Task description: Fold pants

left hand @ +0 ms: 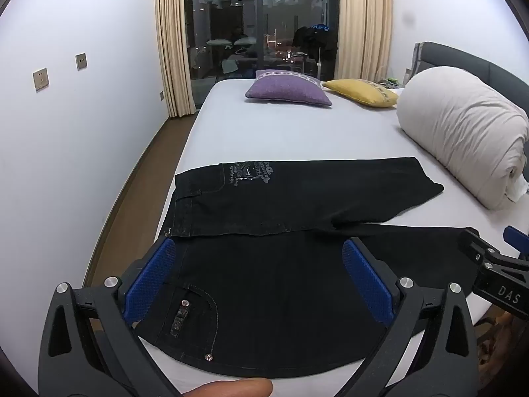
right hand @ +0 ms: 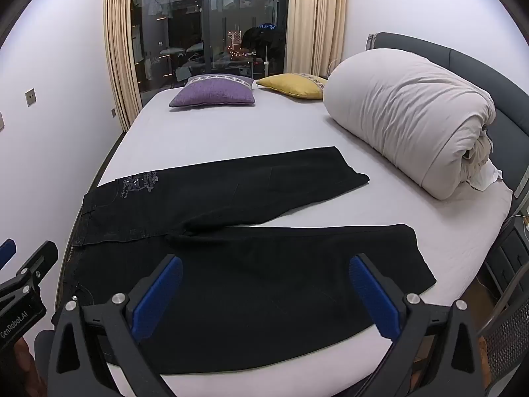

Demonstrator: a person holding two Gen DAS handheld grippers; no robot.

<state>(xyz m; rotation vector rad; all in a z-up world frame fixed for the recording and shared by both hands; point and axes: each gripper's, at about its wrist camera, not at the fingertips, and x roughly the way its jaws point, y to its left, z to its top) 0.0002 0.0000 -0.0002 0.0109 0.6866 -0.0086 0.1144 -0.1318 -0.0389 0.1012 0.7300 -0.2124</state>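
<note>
Lying flat on the bed (right hand: 231, 132), the pants (left hand: 264, 281) run waist-left to hems-right, with the left fingers (left hand: 258, 278) over the waist and the right fingers (right hand: 264, 291) over the near leg, both spread wide and empty.

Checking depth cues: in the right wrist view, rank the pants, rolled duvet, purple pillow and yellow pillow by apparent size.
1. pants, nearest the camera
2. rolled duvet
3. purple pillow
4. yellow pillow, partly hidden, so its rank is unsure
</note>
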